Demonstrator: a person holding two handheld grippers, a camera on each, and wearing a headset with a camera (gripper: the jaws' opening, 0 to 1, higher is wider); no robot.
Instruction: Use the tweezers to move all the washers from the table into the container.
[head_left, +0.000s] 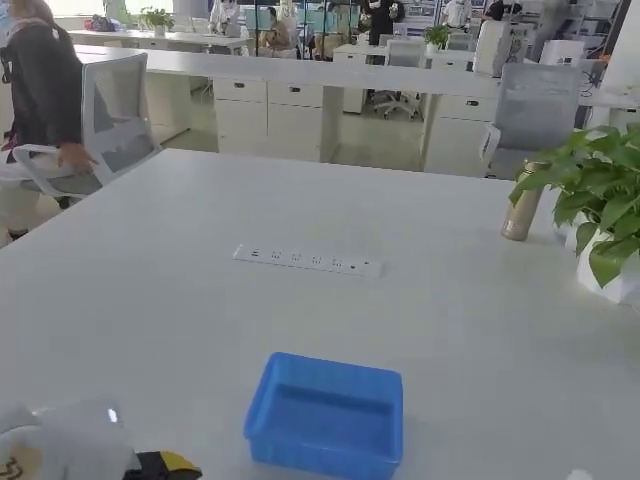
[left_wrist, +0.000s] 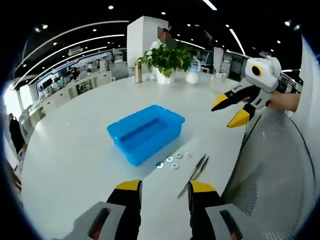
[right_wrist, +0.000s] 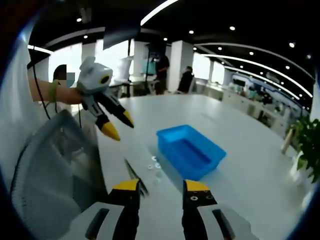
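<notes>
A blue container (head_left: 325, 415) stands near the table's front edge, and it looks empty (left_wrist: 145, 131) (right_wrist: 190, 150). Several small washers (left_wrist: 172, 161) (right_wrist: 155, 165) lie on the table just in front of it. Metal tweezers (left_wrist: 197, 172) (right_wrist: 134, 175) lie beside the washers, untouched. My left gripper (left_wrist: 165, 187) is open and hangs short of the washers; its white body and a yellow tip (head_left: 165, 463) show at the bottom left of the head view. My right gripper (right_wrist: 161, 186) is also open with nothing between its jaws. Each gripper shows in the other's view, raised and open (left_wrist: 229, 111) (right_wrist: 120, 126).
A white power strip (head_left: 305, 260) lies mid-table. A potted plant (head_left: 600, 195) and a metal bottle (head_left: 522, 205) stand at the right edge. A mesh chair back (left_wrist: 260, 170) (right_wrist: 55, 165) is close by the person. Office chairs (head_left: 110, 130) and people are beyond the table.
</notes>
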